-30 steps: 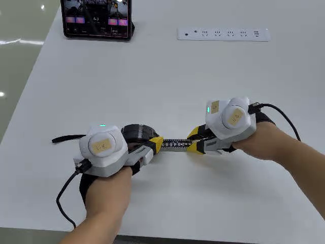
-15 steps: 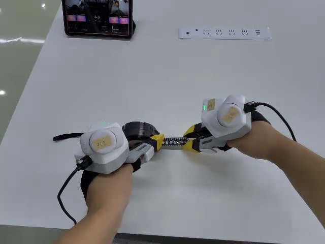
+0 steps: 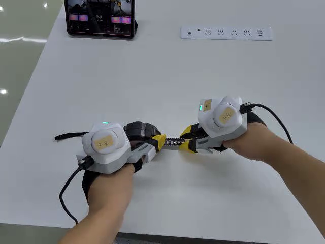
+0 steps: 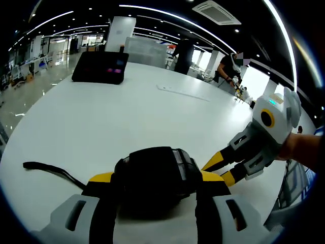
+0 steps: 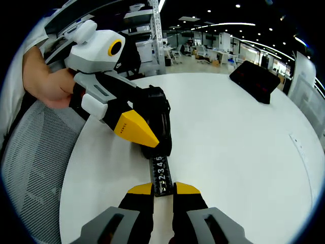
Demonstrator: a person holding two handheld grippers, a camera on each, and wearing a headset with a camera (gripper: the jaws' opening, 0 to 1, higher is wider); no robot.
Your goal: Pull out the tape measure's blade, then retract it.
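— Head view first: where's the tape?

— On the table point(image 3: 167, 86), near my edge, between my hands. My left gripper point(image 3: 149, 144) is clamped on the tape point(image 3: 139, 130), one jaw on either side of its black body. My right gripper point(image 3: 186, 141) is pinched narrow on the end of the blade point(image 3: 172, 143). Only a short stretch of blade shows between the two grippers, which are near each other.

— And the left gripper view?

— The tape sits square between my jaws, touching both. Its strap point(image 4: 48, 170) lies off to one side on the table. The right gripper comes in from the right, yellow tips aimed at the tape.

— Right gripper view?

— The blade runs straight from the tape's mouth to my jaws, and I can read 2 to 5 on it. The jaws close flat on its tip from both sides.

— So how do you do this well?

— I judge the blade is hardly out. Either way, I'd pin the tape firmly to the table with the left. The right should move only along the blade's own line and stay level, so nothing twists or kinks. For the return, I'd walk the tip back to the mouth with the grip on. Letting go would let it snap, and the spring could jerk the tape in my left jaws.
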